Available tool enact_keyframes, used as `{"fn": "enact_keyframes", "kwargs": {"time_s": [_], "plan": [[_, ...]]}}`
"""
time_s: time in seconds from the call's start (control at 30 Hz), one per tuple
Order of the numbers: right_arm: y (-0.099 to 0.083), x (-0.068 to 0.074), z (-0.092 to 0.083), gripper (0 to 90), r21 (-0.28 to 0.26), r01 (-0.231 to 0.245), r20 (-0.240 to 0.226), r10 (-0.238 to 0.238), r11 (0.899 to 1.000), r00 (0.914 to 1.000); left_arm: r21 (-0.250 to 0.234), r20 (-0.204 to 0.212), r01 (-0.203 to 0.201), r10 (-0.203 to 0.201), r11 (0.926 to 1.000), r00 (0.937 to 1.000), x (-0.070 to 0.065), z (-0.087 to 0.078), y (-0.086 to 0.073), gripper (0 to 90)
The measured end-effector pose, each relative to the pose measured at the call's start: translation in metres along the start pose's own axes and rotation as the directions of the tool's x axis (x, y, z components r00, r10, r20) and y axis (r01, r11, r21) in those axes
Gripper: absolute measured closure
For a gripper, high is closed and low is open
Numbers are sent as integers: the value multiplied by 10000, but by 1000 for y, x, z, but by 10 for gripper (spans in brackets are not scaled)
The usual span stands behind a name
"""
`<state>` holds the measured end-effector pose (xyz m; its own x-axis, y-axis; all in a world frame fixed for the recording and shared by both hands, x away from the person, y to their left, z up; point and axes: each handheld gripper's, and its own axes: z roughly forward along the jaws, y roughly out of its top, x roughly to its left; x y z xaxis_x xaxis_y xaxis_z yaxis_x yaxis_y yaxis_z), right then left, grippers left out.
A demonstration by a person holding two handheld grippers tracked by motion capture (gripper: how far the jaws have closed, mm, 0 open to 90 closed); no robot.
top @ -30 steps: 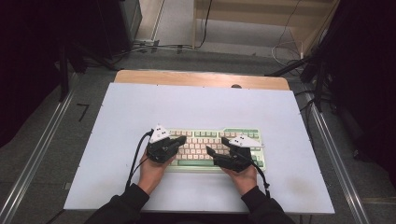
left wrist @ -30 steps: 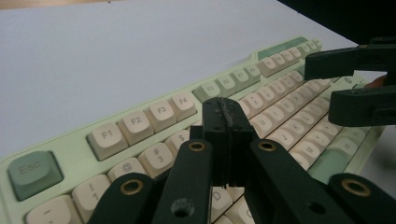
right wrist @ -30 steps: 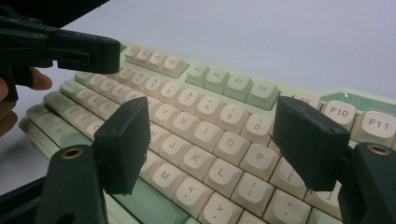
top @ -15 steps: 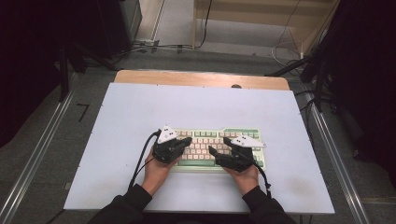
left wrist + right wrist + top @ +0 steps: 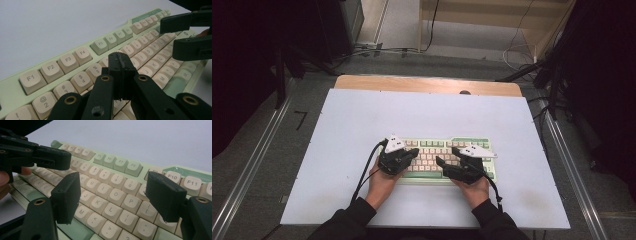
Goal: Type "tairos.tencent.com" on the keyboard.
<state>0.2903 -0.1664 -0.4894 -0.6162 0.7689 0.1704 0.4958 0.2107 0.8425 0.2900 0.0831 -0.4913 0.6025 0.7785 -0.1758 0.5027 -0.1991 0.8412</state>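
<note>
Pale green and cream, the keyboard (image 5: pixel 447 157) lies flat on the white tabletop (image 5: pixel 362 125), near the person's edge and a little right of the middle. Its long axis runs left to right across the tabletop, parallel to the near edge, with the function row on the far side and the bottom row of keys toward the person.

The left gripper (image 5: pixel 408 156) hovers over the keyboard's left end, pointing toward the middle of the keys. In the left gripper view its jaws are pressed together with nothing between them, their tips above the number row near the 5 key (image 5: pixel 94 70).

The right gripper (image 5: pixel 443 162) hangs over the right half, pointing left toward the other gripper. In the right gripper view its jaws stand wide apart and hold nothing, framing the letter keys around O and P (image 5: pixel 131 201). The tips of the two grippers are near each other but apart.
</note>
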Motion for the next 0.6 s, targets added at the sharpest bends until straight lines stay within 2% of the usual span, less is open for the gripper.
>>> {"fn": "enact_keyframes", "kwargs": {"time_s": [0.17,0.37,0.6], "plan": [[0,0,0,264,-9,-13,-6,13,10000,10000,199,-173,-4,7,9998,9999,1,3,0,900],[0,0,1,265,32,-56,-23,56,10000,10000,649,-140,58,-49,9979,9999,1,9,1,900],[0,0,1,265,34,-58,-28,58,10000,10000,706,-183,18,-5,9975,9998,-1,10,3,900]]}}
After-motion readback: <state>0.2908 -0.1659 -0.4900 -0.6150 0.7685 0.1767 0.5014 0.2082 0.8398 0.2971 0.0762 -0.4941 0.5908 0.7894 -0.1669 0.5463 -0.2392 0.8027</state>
